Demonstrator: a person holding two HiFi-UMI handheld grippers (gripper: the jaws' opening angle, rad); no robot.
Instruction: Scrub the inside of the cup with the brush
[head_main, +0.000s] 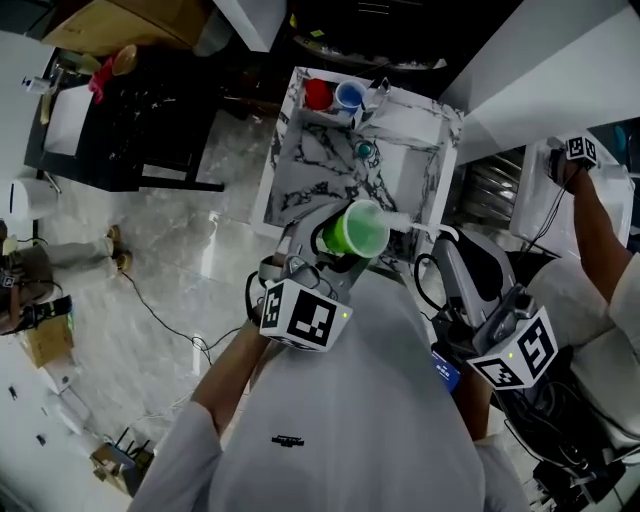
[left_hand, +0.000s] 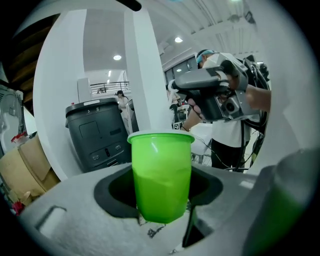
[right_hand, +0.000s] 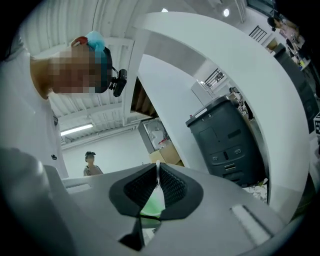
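Green translucent plastic cup (head_main: 356, 230) sits at the centre of the head view. The left tool (left_hand: 162, 197) grips it low on the body, its jaws spread to the cup's width. The right tool (right_hand: 158, 189) has its jaws pressed almost together on a thin white brush handle (head_main: 412, 226), which meets the cup's rim; how far it goes in cannot be seen. Above them in the frame lies a white marble-patterned surface (head_main: 320, 170). At its upper edge a red cup (head_main: 318, 94) and a blue cup (head_main: 348, 96) stand side by side, contents unclear.

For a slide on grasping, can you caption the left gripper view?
Left gripper shut on the green cup, gripping its lower body, with a dark grey unit behind.
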